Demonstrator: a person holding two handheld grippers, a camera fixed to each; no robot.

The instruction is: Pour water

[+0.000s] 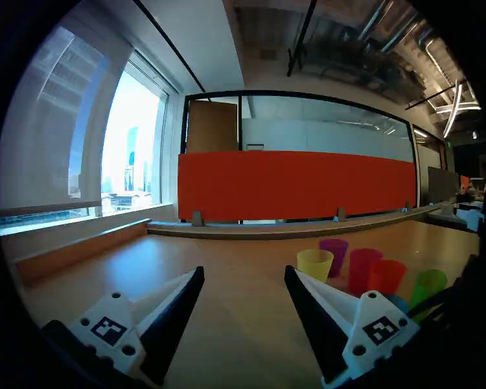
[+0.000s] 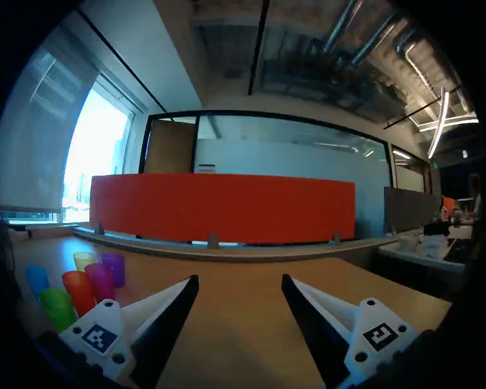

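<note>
Above the wooden table (image 1: 197,249), the left gripper (image 1: 243,270) and the right gripper (image 2: 240,278) are hovering, fingers spread wide, gripping nothing; coloured plastic cups (image 1: 363,266) are standing nearby.

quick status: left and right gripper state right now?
Left gripper: open, holding nothing.
Right gripper: open, holding nothing.

Tongs (image 2: 240,279) spread apart over wooden table (image 2: 347,272), coloured cups (image 2: 102,279) at left
</note>
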